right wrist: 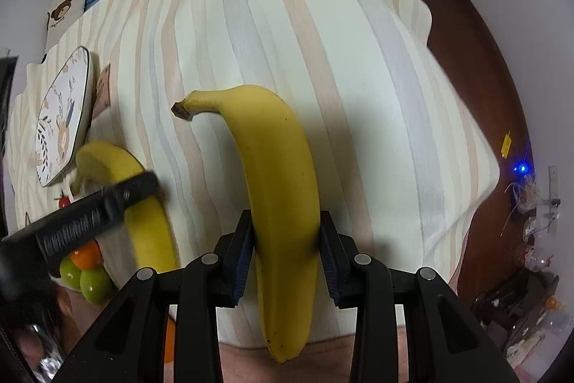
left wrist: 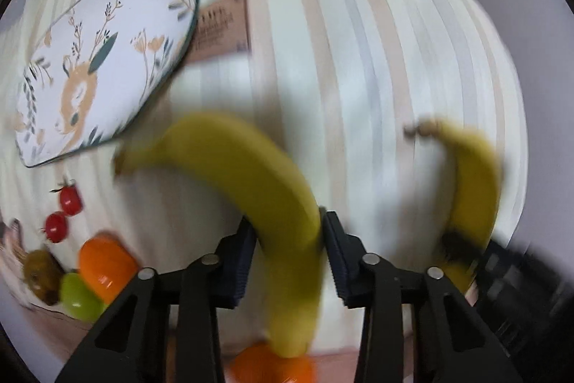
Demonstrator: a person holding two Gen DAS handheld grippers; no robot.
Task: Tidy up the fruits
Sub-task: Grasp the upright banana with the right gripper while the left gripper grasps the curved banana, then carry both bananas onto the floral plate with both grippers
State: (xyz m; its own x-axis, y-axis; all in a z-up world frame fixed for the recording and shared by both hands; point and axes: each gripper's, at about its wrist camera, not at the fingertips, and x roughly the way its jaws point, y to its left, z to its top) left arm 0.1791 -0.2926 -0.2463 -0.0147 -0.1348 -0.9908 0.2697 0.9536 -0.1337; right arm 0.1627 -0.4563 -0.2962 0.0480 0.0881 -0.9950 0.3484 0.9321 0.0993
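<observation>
My left gripper (left wrist: 288, 250) is shut on a yellow banana (left wrist: 251, 167), held above the striped cloth; this view is motion-blurred. My right gripper (right wrist: 285, 246) is shut on a second yellow banana (right wrist: 276, 167), stem pointing up-left. The right banana shows at the right of the left wrist view (left wrist: 473, 189). The left banana (right wrist: 143, 203) and the left gripper's arm (right wrist: 82, 214) show at the left of the right wrist view. A floral white plate (left wrist: 107, 60) lies up-left on the cloth, also seen in the right wrist view (right wrist: 62, 117).
Two red cherry tomatoes (left wrist: 64, 214), an orange (left wrist: 106, 266), a green fruit (left wrist: 79, 297) and a brownish fruit (left wrist: 41, 271) lie at the lower left. Another orange (left wrist: 265, 367) sits below the banana. A brown card (left wrist: 222, 27) lies beside the plate. Dark floor (right wrist: 484, 60) with clutter lies right.
</observation>
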